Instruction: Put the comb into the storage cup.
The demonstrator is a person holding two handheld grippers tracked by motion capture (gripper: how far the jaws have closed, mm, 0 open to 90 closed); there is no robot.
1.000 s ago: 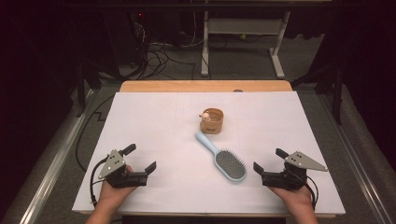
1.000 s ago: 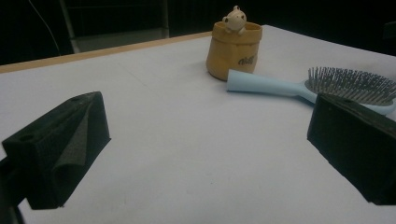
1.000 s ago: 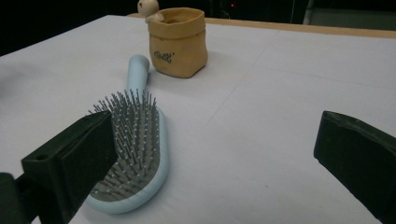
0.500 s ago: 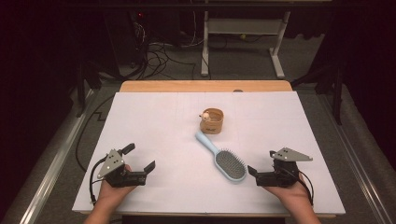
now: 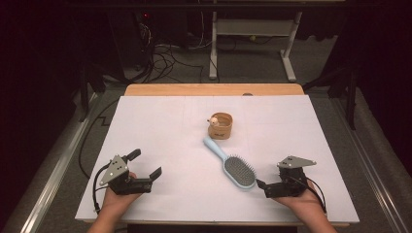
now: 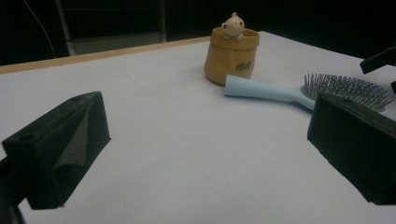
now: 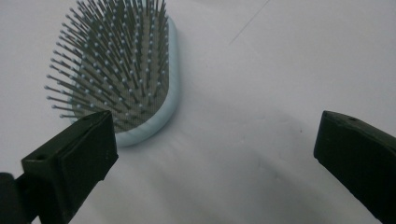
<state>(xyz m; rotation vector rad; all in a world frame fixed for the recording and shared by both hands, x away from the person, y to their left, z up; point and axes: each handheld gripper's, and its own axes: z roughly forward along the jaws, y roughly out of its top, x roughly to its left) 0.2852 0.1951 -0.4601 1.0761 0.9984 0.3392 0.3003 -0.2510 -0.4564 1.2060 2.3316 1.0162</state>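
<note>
Holding a figurine (image 5: 213, 120), tan pot (image 5: 221, 127), hairbrush (image 5: 233, 165) beside

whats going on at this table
A person holds a tool in each hand over a white-covered table. The right tool is open and close beside the head of a light blue hairbrush, not touching it. The left tool rests open at the near left. A small tan pot stands just beyond the brush handle.

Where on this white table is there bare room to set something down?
The white table is bare across its whole left half, from the left gripper up to the far wooden edge. The far right corner, beyond the small tan pot with a figurine, is bare too. It is crowded mid-table, where the light blue hairbrush lies near the right gripper.
</note>
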